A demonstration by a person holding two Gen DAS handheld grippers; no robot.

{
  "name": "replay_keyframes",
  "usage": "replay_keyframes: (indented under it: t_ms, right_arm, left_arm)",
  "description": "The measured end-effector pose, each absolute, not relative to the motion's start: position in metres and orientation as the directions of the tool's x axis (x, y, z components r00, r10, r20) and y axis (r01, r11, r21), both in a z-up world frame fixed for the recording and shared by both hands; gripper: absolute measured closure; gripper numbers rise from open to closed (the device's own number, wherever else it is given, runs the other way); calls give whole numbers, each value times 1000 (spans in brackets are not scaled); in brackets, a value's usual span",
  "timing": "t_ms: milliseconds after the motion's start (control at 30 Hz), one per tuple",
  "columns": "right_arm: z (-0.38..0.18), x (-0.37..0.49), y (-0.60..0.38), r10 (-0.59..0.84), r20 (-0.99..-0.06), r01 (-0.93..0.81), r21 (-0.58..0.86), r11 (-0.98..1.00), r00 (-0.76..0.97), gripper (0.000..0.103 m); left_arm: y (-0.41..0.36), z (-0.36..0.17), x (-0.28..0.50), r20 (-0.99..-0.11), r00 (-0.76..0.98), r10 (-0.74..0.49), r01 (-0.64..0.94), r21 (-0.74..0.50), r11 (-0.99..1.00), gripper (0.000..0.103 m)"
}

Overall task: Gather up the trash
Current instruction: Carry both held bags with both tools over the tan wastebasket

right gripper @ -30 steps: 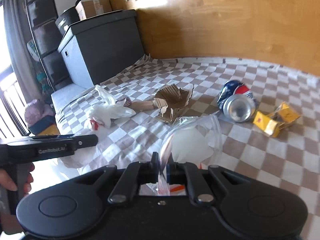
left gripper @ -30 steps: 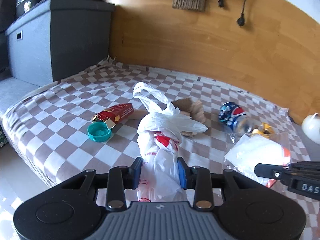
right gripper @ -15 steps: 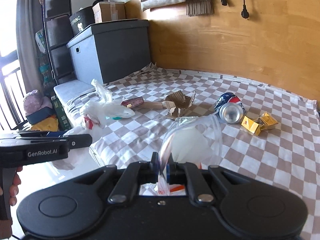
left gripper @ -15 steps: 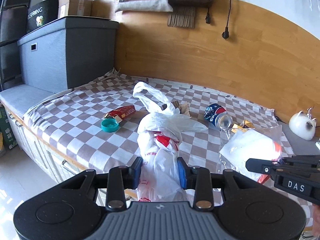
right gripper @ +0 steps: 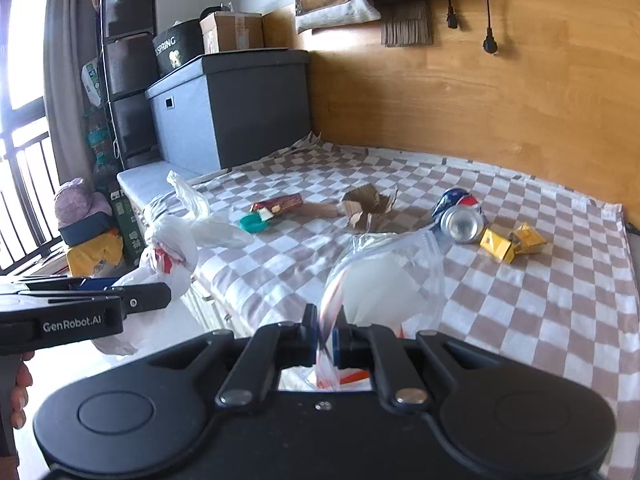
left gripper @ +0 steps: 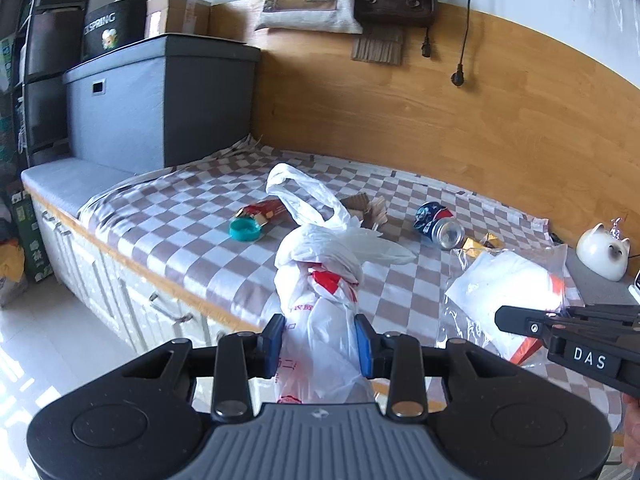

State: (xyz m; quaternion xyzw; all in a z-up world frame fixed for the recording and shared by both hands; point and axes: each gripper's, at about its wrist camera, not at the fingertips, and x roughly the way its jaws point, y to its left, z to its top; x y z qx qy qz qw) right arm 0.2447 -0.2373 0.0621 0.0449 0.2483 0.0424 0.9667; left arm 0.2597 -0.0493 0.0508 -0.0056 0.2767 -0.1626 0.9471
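L gripper [left gripper: 319, 338], bottom centre of left view: jaws clamped on the bunched neck of the white plastic bag [left gripper: 320, 280], prob. to keep it up as the collecting bag; its handles flop fwd over the bed edge. R gripper [right gripper: 327, 338], bottom centre of right view: jaws pinched together on the lip of a clear zip bag [right gripper: 384, 280] w/ white stuff inside, lifted off the cloth, so likely next into the white bag.

Further back, on the checked cloth [right gripper: 560, 300] over the bed, trash not yet collected: teal cap [right gripper: 252, 223] touching a red carton [right gripper: 280, 203] mid-left, torn cardboard [right gripper: 366, 208] centre, crushed soda can [right gripper: 460, 216] w/ yellow wrappers [right gripper: 506, 242] just beside it, right.

Nothing sits between the two bags. Zip bag is floppy, could miss the white bag's mouth, which is squeezed shut by the L jaws.

Far: grey storage box [left gripper: 160, 100] upper left, wood wall panel [left gripper: 440, 120], cat figurine [left gripper: 604, 250] right edge of left view.
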Motion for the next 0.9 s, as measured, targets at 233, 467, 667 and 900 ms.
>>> replay_keyframes:
  t_ms: [233, 467, 667, 900]
  right_arm:
    - [42, 237, -216, 149, -512, -90, 138, 986, 846, 96]
    - [9, 236, -190, 178, -580, -125, 130, 984, 795, 96]
    - [-31, 235, -174, 192, -650, -140, 132, 981, 735, 96]
    - [-77, 235, -161, 209, -733, -152, 144, 978, 647, 96]
  left_arm:
    - [-27, 30, 243, -561, 776, -287, 267, -119, 956, 65]
    - [-8, -15, 232, -635, 727, -260, 213, -152, 965, 65]
    - [5, -57, 227, -701, 672, -241, 151, -189, 970, 65]
    - [11, -109, 226, -780, 571, -256, 90, -251, 964, 65]
